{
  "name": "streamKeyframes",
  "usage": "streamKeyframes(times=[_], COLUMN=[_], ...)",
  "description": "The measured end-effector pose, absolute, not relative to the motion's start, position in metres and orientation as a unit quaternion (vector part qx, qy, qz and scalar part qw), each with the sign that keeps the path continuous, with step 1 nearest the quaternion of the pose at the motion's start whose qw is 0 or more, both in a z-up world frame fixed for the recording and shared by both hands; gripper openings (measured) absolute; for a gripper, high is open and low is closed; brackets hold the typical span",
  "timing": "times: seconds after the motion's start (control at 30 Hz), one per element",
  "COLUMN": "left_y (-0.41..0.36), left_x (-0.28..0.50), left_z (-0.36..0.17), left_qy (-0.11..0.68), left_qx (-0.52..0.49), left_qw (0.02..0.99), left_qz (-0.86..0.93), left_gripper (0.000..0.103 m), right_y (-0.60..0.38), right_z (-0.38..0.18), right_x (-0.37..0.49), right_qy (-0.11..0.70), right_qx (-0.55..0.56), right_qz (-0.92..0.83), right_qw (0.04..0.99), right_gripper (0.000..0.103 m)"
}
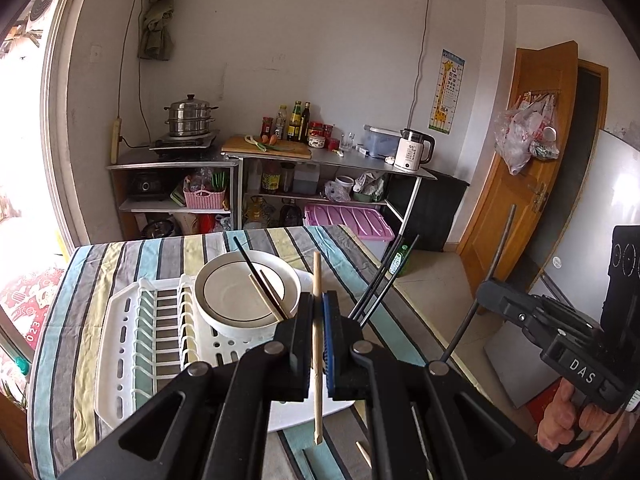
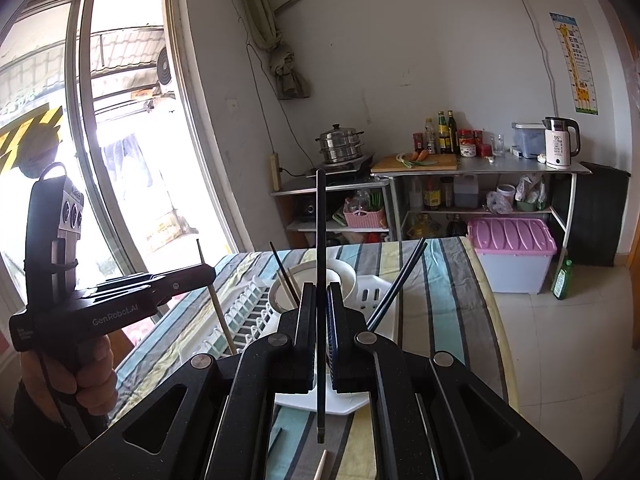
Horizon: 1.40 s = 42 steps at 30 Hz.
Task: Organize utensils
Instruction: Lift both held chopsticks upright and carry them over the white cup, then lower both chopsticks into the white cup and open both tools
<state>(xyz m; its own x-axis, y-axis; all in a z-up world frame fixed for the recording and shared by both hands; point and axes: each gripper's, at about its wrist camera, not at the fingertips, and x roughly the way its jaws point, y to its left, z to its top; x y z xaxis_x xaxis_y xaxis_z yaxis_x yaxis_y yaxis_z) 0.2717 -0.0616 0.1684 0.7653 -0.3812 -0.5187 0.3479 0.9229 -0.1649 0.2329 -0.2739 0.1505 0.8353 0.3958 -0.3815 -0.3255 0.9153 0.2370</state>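
Striped cloth covers the table [image 1: 120,264], which fills the lower centre of both wrist views. On it, at centre, sits a white plastic dish rack [image 1: 132,344], with a white bowl [image 1: 248,292] resting at its right end. Two chopsticks, one pale and one dark, lean inside that bowl. To the right of the bowl, two more dark chopsticks [image 1: 380,280] stand tilted up and to the right; in the right wrist view they rise from the rack's white slotted cup [image 2: 374,290].

Left gripper [image 1: 319,344], bottom centre of its own view: jaws pressed together, pinching a pale wooden chopstick [image 1: 317,280]. Long axis runs near vertical in the frame, crossing the jaws, thin end up.

Right gripper [image 2: 320,336], bottom centre of its own view: jaws likewise pinched on a dark chopstick [image 2: 320,220], axis also near vertical.

Assessment: both sticks are held above the near edge of the table, and the cup lies ahead and slightly right of each gripper. The right gripper appears nearer to it. Each stick would probably need lowering end-first into the cup.
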Motion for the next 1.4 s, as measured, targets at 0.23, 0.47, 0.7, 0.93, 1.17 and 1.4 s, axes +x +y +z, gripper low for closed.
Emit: streamKeyframes(times=[0.23,0.47,0.7,0.93,1.17,1.4], left_y=[-0.07,-0.074,-0.083,-0.085,-0.084,-0.079], left_x=[0.301,0.324,0.343,0.354,0.356,0.353], left_z=[0.179,0.179,0.169,0.155,0.136,0.118], left_qy=[0.273,0.27,0.271,0.28,0.3,0.318], left_qx=[-0.038,-0.045,-0.045,-0.052,-0.051,-0.054], left_qw=[0.94,0.941,0.939,0.936,0.932,0.928], left_qz=[-0.199,-0.201,-0.205,-0.206,-0.198,-0.188], left_gripper=[0.005,0.005,0.005,0.005,0.005,0.005], right_y=[-0.274,-0.271,-0.267,-0.267,-0.267,-0.272], right_z=[0.158,0.16,0.153,0.139,0.121,0.106], right_x=[0.261,0.286,0.302,0.31,0.316,0.32], right_qy=[0.209,0.205,0.209,0.22,0.241,0.259], right_qx=[0.083,0.087,0.088,0.094,0.097,0.102], right_qz=[0.186,0.185,0.185,0.185,0.182,0.173], right_qw=[0.957,0.957,0.956,0.953,0.948,0.945], right_gripper=[0.005,0.005,0.005,0.005,0.005,0.005])
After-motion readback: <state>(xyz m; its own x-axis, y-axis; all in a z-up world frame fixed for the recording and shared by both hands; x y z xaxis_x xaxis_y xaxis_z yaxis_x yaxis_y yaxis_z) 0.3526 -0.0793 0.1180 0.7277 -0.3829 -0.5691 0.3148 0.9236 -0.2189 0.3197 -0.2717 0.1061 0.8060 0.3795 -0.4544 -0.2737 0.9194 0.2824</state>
